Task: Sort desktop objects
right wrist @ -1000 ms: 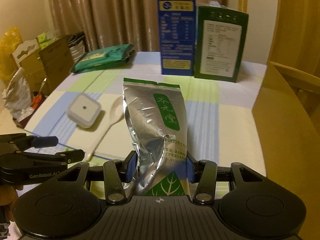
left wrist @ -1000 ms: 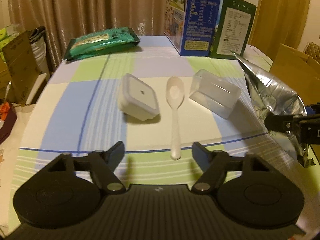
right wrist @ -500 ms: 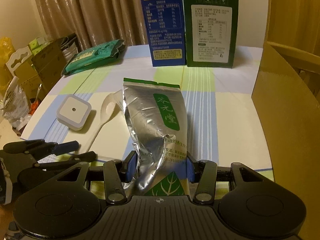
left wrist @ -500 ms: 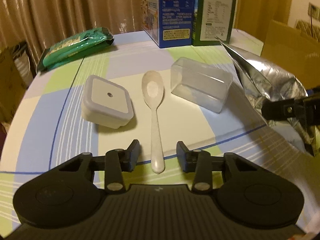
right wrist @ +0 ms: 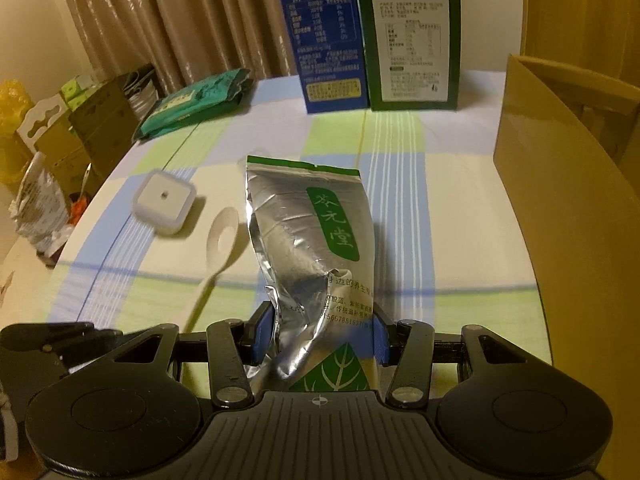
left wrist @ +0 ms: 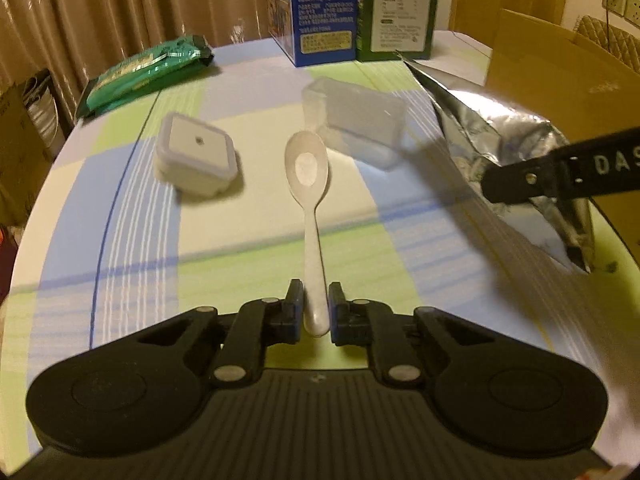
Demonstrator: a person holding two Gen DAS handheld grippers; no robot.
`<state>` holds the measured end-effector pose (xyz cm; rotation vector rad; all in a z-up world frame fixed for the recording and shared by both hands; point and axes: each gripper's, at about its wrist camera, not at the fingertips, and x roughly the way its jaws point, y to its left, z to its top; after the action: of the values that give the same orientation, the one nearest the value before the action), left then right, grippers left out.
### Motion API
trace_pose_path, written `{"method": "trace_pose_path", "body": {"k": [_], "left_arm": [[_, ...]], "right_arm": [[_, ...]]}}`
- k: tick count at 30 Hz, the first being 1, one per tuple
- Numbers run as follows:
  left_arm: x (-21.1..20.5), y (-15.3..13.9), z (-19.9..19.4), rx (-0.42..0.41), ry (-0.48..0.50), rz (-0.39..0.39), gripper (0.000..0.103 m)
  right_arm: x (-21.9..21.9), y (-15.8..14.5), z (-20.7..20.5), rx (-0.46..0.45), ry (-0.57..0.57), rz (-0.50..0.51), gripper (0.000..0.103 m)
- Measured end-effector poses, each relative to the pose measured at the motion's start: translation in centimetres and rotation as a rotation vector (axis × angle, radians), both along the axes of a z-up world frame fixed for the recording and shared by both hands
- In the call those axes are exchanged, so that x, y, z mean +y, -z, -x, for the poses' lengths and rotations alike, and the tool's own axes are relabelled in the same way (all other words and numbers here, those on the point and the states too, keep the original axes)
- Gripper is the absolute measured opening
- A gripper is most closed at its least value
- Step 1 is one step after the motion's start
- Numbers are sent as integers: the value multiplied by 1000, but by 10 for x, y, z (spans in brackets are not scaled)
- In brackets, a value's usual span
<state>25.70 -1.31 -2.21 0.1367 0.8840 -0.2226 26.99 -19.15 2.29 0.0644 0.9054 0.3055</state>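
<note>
A white plastic spoon lies bowl-up on the checked tablecloth, and my left gripper is shut on the end of its handle. The spoon also shows in the right wrist view, left of the pouch. My right gripper is shut on the lower part of a silver foil pouch with a green label, which stands up from its jaws. In the left wrist view the pouch and one black finger of the right gripper show at the right.
A square white lidded box sits left of the spoon and a clear plastic box behind it. A green packet, a blue carton and a green carton stand at the back. A cardboard box flanks the right.
My left gripper moved forward to the spoon's handle and its jaws went from wide apart to shut on it. The right gripper still holds the pouch, shifted slightly.
</note>
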Motion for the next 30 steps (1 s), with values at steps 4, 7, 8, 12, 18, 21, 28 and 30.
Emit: {"method": "trace_pose_path", "body": {"k": [4,7,8,12,18,21,28,30], "left_arm": [[-5,-3,41,21,1,20,9],[-9,-5,76,28,4,31,9],[-9,-5,89,30,4,34,9],[-10,-5,128,36,2,51,9],[-1,-12,138,-39,-36,68,36],[0,-15,123,-75,-56,84,36],[-18,-9,91,-109,-25,52,48],[-20,-4,82,-102,-22,49,48]], "right_arm": [[-2,-2,24,15,-12,3,46],[-4,-6,41,1,-27,17,46],[-5,-6,47,-2,-30,23,46],[-7,-4,71,2,-46,34,46],[-4,0,79,5,-54,49,46],[-6,3,72,6,-38,60,46],[-16,12,54,24,-3,68,46],[-19,14,51,32,4,67,46]]}}
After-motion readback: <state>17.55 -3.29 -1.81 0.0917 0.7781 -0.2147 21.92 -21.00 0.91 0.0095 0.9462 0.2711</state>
